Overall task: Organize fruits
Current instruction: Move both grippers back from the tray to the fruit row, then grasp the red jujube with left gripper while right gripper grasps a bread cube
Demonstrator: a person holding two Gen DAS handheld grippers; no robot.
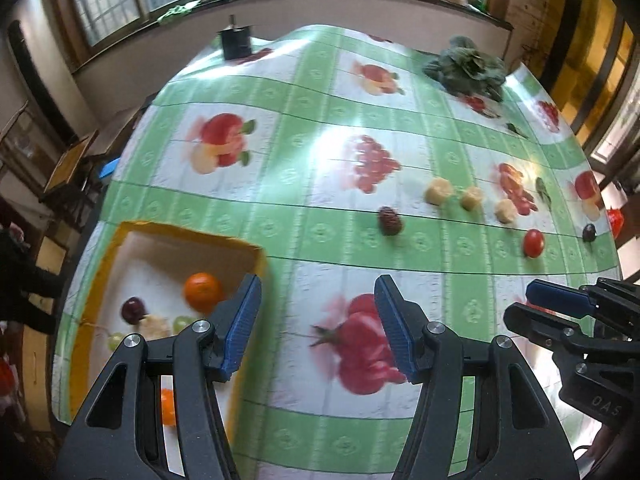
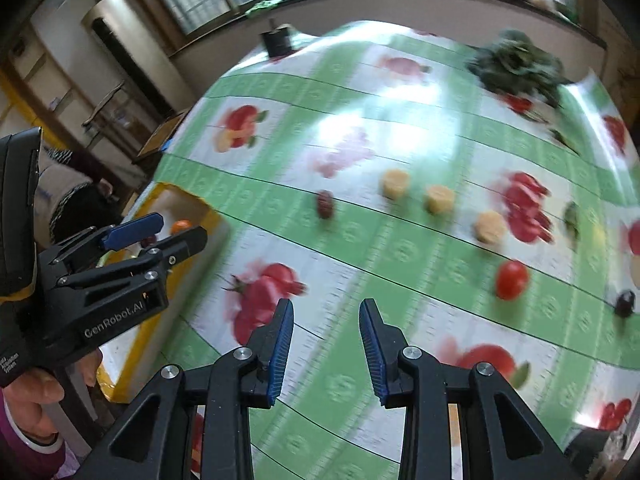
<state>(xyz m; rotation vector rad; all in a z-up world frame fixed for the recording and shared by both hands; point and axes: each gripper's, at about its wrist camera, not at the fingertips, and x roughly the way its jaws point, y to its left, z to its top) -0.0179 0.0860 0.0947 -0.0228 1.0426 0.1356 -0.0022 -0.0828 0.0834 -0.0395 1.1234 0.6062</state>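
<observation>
Green-and-white checked oilcloth printed with fruit covers the tabletop point(image 1: 320, 92) in the left wrist view. The left claw point(image 1: 318, 320) stands wide and holds nothing, above a printed red fruit. At 9 o'clock from it sits a yellow-rimmed tray point(image 1: 256, 258), which contains an orange point(image 1: 202, 292), a dark plum point(image 1: 133, 310), pale green grapes point(image 1: 180, 323) and a pale lumpy piece, not identifiable. A second orange item shows low in the tray behind the claw's left arm. Loose on the cloth toward 1 o'clock: a dark red date-like fruit point(image 1: 390, 220), three pale yellow chunks point(image 1: 439, 191), a red tomato point(image 1: 534, 243) and a small dark fruit point(image 1: 589, 233). Leafy greens point(image 1: 466, 66) lie at the far edge, 1 o'clock; a black box point(image 1: 236, 42) stands at 11 o'clock. The right claw point(image 1: 536, 306) enters at 3 o'clock, its fingers slightly parted, gripping nothing visible.

Right wrist view, blurred by motion: the right claw point(image 2: 326, 352) is moderately parted and empty above the cloth. The left claw point(image 2: 160, 236) appears at 9 o'clock over the tray point(image 2: 212, 216), parted and empty. The date-like fruit point(image 2: 325, 204) lies at 12 o'clock, the yellow chunks point(image 2: 396, 184) run toward 1 o'clock, the tomato point(image 2: 512, 285) sits at 2 o'clock, and the dark fruit point(image 2: 625, 303) at 3 o'clock. Greens point(image 2: 516, 64) lie at the far edge.
</observation>
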